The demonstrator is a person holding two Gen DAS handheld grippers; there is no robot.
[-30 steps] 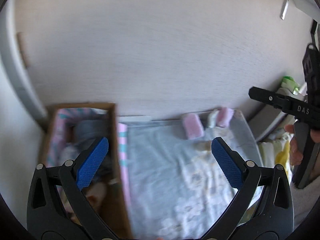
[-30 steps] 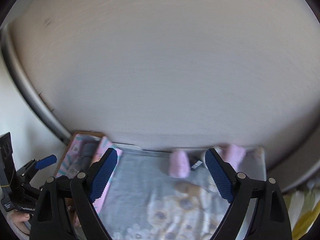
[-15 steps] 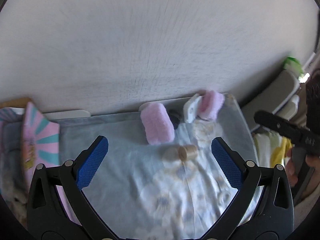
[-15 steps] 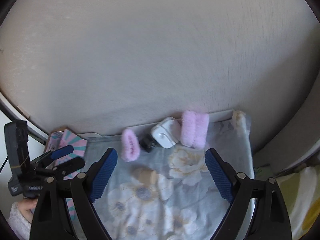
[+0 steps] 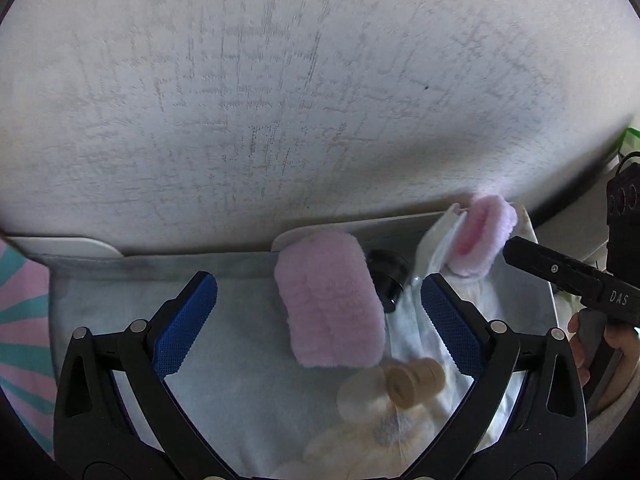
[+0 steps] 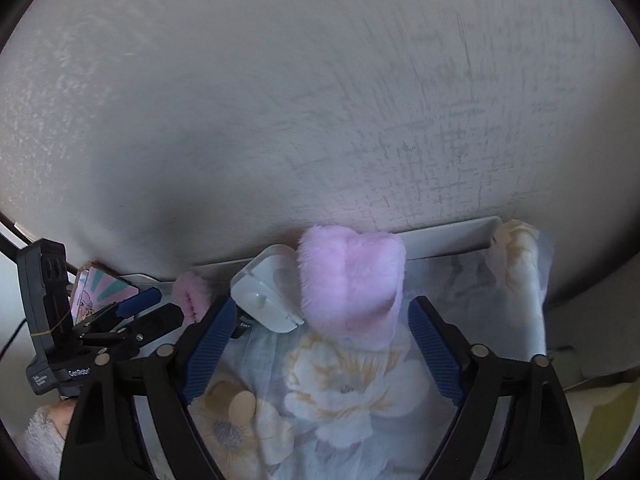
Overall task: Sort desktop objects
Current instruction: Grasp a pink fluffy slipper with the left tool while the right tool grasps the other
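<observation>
Black hand-held gripper [image 5: 320, 308], ribbed blue pads [image 5: 186, 324], silver screws, fuzzy white sleeve [image 6: 40, 436]

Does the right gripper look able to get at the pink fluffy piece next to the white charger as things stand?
Probably yes. The right gripper has its jaws apart, now closing, nothing between them, and the pink fluffy piece lies just ahead on the floral cloth. The white charger touches its left side and may crowd that finger.

- A pale textured wall [image 5: 320, 100] fills the upper part of both views.
- A floral cloth [image 6: 360, 380] covers the table.
- At far left, perhaps a pink-and-teal printed box [image 5: 20, 320].
</observation>
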